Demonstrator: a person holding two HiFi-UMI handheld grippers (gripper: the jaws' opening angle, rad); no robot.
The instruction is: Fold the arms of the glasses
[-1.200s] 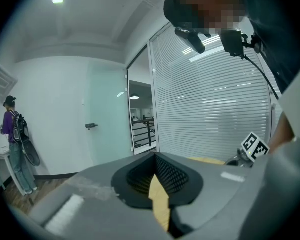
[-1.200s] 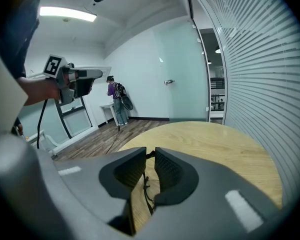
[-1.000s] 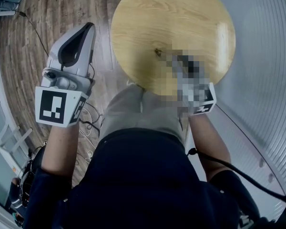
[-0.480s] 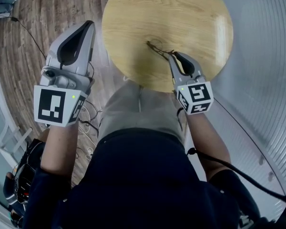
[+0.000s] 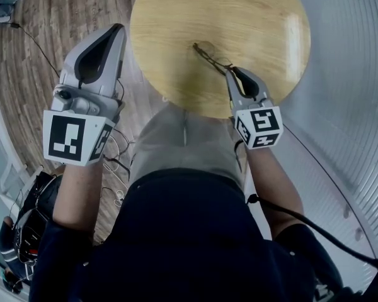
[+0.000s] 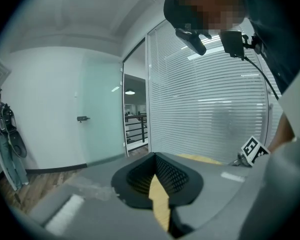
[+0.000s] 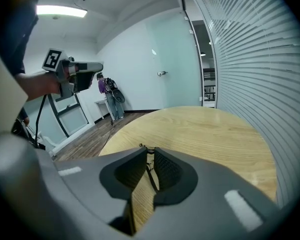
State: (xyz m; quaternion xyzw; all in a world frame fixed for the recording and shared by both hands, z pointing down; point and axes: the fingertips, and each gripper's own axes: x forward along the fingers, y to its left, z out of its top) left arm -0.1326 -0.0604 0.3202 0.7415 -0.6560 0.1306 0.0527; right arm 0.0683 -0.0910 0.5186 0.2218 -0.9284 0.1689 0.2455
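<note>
Glasses (image 5: 210, 56) lie on round table (image 5: 264, 17), arm pinched by right tool (image 5: 229, 72).

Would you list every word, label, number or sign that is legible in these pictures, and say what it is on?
None: no word, number or brand is legible in any view.
The left gripper and right gripper each carry a cube of black-and-white square markers: patterns, not text.
The glasses and the wooden table bear no visible print.
</note>
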